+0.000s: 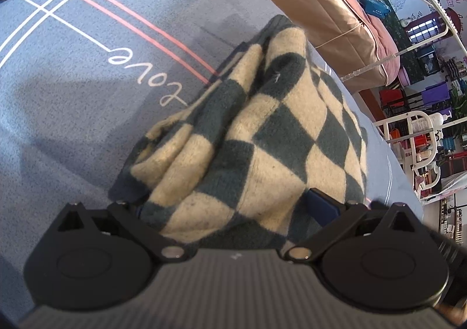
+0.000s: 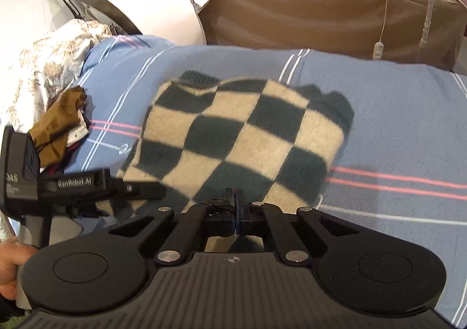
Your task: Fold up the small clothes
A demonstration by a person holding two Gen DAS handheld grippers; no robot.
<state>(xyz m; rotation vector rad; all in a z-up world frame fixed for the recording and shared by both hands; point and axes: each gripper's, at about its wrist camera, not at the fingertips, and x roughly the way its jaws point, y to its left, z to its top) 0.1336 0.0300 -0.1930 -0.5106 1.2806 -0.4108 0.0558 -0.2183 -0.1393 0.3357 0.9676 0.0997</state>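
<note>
Right claw (image 2: 235, 197) pressed together, pinching checkered knit (image 2: 239, 136) edge; left claw (image 1: 233, 206) spread around bunched knit, on blue bed cover (image 2: 394, 113).

My right tool (image 2: 235, 200) points steeply down with its two fingers pressed flat together, a few dark threads pinched at the tips. My left tool (image 1: 233, 200) also tilts downward, its fingers spread wide apart, one blue pad (image 1: 321, 206) showing. In the right wrist view the left tool's body sits at the left edge, my hand (image 2: 10, 264) gripping its handle.
</note>
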